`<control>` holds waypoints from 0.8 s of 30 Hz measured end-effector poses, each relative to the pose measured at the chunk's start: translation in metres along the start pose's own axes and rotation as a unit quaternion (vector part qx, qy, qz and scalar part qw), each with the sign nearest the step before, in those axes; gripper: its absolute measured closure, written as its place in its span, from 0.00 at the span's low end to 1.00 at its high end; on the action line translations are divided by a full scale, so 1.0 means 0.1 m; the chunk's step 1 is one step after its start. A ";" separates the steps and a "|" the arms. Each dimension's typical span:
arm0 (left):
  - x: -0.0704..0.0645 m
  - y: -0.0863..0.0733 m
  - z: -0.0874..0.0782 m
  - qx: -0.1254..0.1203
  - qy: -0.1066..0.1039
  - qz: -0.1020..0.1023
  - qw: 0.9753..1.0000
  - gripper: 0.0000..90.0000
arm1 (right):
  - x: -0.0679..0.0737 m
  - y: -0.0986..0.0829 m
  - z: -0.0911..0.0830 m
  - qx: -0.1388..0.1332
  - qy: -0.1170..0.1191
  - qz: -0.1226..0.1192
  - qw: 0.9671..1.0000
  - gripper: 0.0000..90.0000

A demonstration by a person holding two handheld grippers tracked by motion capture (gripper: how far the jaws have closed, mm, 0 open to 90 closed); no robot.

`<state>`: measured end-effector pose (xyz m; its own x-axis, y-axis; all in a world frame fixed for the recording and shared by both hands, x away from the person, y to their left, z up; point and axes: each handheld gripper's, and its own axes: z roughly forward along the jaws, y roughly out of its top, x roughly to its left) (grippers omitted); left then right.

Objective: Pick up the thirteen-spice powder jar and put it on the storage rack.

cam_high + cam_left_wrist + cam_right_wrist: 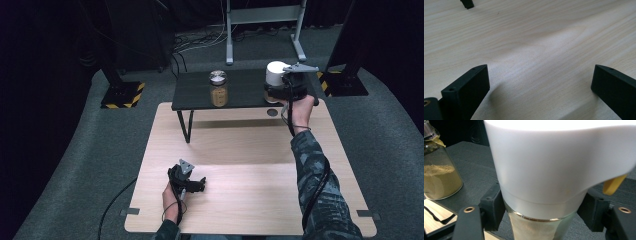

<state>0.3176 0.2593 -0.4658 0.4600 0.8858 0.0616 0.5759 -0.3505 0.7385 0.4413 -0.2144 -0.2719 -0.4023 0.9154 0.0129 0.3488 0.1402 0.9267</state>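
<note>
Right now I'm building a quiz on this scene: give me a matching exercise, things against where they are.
Things:
1. left gripper
2. right gripper
3. spice jar

Places or states:
A. standing free on the black shelf
B. open, above the wooden table
C. jaws either side of the white-capped jar

Pairs: 1-B, 2-C, 3-A

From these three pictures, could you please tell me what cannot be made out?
- White-topped container: its base, cut off by the bottom edge of the right gripper view.
- Right hand-held gripper, high view: whether its jaws touch the container, too small and partly hidden.
- Jar of brown powder: cut off by the left edge.
</note>
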 end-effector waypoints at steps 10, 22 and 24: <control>0.00 0.00 0.00 0.001 0.000 0.000 1.000 0.02 | -0.03 0.10 -0.17 0.043 0.011 -0.011 0.999 0.00; -0.01 0.00 0.00 0.001 0.001 0.000 1.000 0.02 | -0.15 -0.34 -0.69 0.061 -0.002 0.004 0.998 0.00; -0.01 0.00 0.00 0.001 0.001 0.000 1.000 0.02 | -0.16 -0.45 -0.76 0.065 -0.005 0.005 0.998 0.00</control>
<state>0.3175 0.2586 -0.4656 0.4584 0.8864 0.0639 0.5767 -0.3514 0.7376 0.3672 -0.2639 -0.2849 -0.3893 0.9209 0.0180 0.4602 0.1775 0.8699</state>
